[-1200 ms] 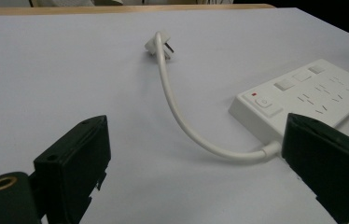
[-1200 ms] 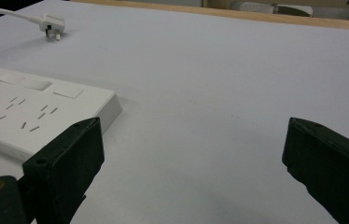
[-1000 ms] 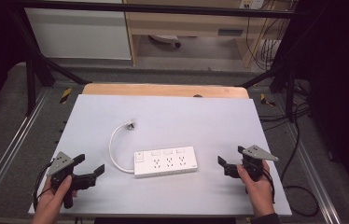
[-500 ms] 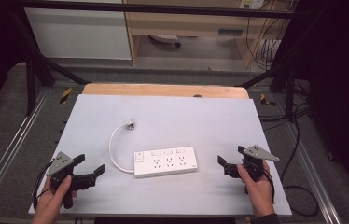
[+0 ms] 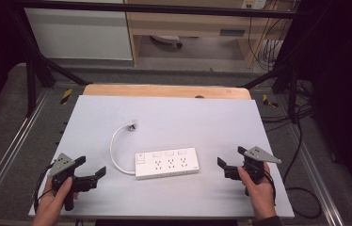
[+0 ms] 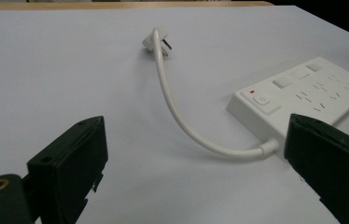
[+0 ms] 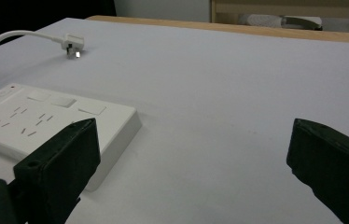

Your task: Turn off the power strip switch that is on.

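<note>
White power strip (image 5: 167,163) lying flat near the middle of the counter (image 5: 202,117), sockets up, with its short cord (image 5: 114,150) curling away from its left end to the plug (image 5: 131,125) resting just beyond, toward the far edge. Left hand-held gripper (image 5: 91,173) parked well to the left of the strip, jaws spread wide and holding nothing; right hand-held gripper (image 5: 225,166) likewise just off the strip's right end, jaws apart and empty. Neither touching the strip. Judged from this: likely trouble in any grab at the strip's broad body, since the smooth, wide casing could slip out of the jaws or slide across the bare counter. Seizing the cord alone could drag the strip and swing it round. Plug lying on its side, prongs (image 6: 167,43) exposed, so a careless pinch there could skid it away or twist the cord.
</note>
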Demonstrator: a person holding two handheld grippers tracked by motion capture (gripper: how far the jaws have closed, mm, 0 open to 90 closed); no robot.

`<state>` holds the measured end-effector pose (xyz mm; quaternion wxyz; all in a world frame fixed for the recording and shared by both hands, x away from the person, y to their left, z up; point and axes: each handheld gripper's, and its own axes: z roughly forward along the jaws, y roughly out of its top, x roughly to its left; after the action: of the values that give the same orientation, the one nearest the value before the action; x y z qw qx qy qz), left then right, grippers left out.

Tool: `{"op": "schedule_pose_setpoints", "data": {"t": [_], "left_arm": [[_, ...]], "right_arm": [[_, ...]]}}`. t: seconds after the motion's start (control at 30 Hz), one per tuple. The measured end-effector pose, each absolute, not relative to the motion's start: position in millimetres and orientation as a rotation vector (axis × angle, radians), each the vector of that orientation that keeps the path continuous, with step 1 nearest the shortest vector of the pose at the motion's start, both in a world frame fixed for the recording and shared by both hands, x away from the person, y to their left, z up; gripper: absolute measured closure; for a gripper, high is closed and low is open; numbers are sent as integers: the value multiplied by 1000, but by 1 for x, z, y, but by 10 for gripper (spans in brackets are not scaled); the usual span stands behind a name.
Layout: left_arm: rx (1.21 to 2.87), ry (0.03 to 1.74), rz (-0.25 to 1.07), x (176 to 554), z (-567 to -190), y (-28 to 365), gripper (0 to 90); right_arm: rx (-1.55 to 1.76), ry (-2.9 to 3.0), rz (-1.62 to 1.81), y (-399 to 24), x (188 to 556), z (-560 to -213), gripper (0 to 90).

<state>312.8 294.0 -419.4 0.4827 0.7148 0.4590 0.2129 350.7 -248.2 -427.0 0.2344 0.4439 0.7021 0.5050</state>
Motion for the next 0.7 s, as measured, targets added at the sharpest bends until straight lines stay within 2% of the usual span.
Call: {"op": "schedule_pose_setpoints", "data": {"t": [0.3, 0.7], "left_arm": [[1747, 1086, 544, 312, -418, 295, 59], [1739, 1107, 516, 313, -420, 296, 59]], "right_arm": [[1184, 1956, 1389, -240, 348, -425, 36], [1126, 1993, 1383, -226, 344, -421, 37]]}}
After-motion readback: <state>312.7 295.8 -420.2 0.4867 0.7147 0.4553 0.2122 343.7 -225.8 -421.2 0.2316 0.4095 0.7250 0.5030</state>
